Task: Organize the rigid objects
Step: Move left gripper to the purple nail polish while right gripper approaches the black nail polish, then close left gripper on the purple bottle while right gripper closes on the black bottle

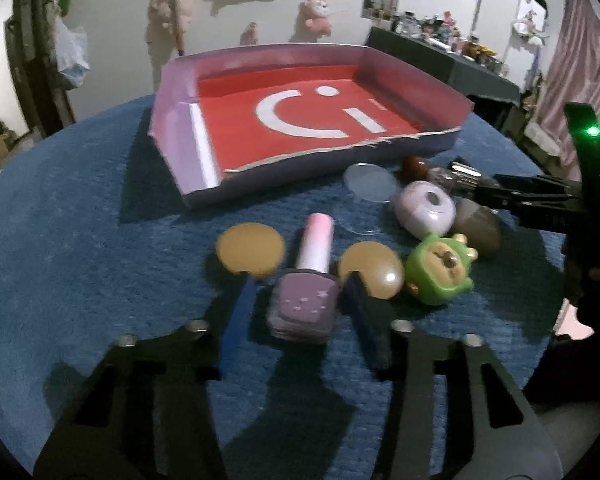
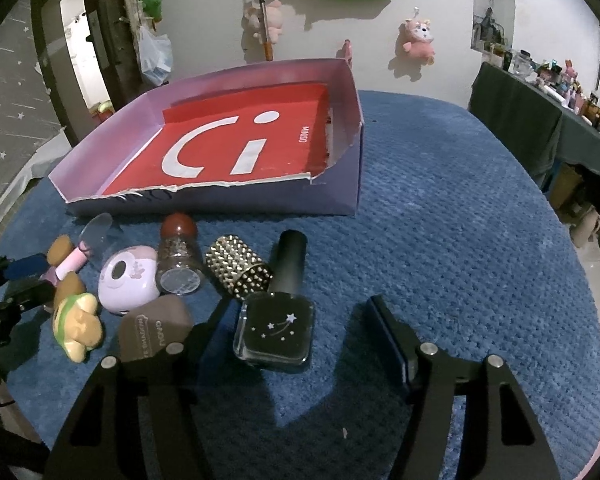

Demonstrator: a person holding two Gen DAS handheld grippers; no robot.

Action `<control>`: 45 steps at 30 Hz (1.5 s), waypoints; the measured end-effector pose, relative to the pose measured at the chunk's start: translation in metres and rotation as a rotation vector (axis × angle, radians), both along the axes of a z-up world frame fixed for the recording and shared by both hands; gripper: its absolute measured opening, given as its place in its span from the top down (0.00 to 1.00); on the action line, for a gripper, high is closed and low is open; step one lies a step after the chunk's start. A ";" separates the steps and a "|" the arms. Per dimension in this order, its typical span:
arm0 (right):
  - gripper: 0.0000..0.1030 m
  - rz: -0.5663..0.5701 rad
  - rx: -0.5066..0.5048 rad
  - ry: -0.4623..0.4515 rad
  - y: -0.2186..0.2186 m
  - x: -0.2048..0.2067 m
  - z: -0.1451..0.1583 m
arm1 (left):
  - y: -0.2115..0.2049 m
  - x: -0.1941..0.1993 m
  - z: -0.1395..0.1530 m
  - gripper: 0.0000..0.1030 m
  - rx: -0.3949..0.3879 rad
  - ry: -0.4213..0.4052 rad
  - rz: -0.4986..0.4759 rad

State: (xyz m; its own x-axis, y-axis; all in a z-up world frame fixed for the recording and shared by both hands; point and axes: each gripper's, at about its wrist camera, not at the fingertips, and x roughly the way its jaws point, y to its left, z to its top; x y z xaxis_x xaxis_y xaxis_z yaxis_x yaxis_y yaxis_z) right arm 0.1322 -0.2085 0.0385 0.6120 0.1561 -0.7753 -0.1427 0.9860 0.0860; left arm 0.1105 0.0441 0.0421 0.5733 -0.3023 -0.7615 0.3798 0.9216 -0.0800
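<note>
- Left wrist view: left gripper (image 1: pixel 300 308) spread wide around a purple nail polish bottle (image 1: pixel 305 298) with pink cap, not pinching; bottle lying on the blue cloth (image 1: pixel 100 200), tan discs at both sides, green figurine (image 1: pixel 438 274) to the right.
- Farther back, shallow box (image 1: pixel 172 92) with red floor.
- Right wrist view: right gripper (image 2: pixel 300 322) spread around a black nail polish bottle (image 2: pixel 278 330), fingers apart from it; studded gold cylinder (image 2: pixel 238 268) just left, box (image 2: pixel 340 196) beyond.

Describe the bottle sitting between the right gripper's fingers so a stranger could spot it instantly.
Start at the purple tray with the red floor on the blue mat. In front of it lies a row of small cosmetics; the black nail polish bottle is at its right end. Unlike its neighbours, it has a square black body printed with white stars.
</note>
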 end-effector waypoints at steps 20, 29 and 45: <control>0.47 0.047 -0.024 -0.010 0.007 -0.001 -0.002 | -0.011 0.005 -0.013 0.64 0.039 0.006 0.048; 0.61 0.074 -0.022 -0.053 0.011 -0.013 0.008 | -0.015 -0.005 0.007 0.67 0.040 -0.067 0.071; 0.61 0.087 0.012 -0.118 0.007 -0.013 0.034 | -0.015 -0.002 0.034 0.67 0.012 -0.130 0.082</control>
